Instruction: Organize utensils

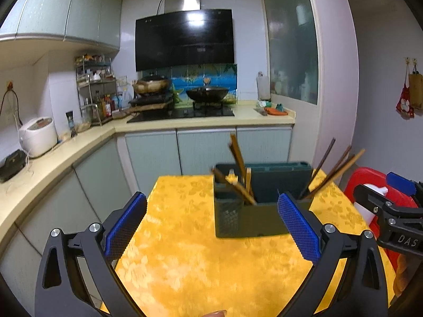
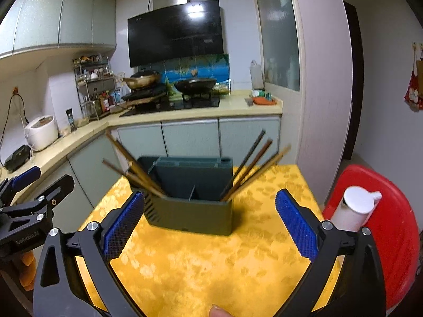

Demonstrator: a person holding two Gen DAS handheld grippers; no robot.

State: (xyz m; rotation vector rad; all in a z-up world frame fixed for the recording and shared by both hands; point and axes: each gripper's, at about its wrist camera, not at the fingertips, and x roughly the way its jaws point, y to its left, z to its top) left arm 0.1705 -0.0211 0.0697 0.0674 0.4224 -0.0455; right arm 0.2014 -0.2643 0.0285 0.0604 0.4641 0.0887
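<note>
Both the left tongs (image 1: 211, 227) and right tongs (image 2: 210, 223) hang released and empty. Just ahead of them, the green holder (image 2: 190, 200) carries leaning chopsticks (image 2: 251, 169); a careless reach could knock these out or tip it.

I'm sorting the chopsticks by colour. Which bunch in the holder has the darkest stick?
The right-hand bunch in the green holder: its leftmost stick is nearly black. The left-hand bunch is all light brown wood.
</note>
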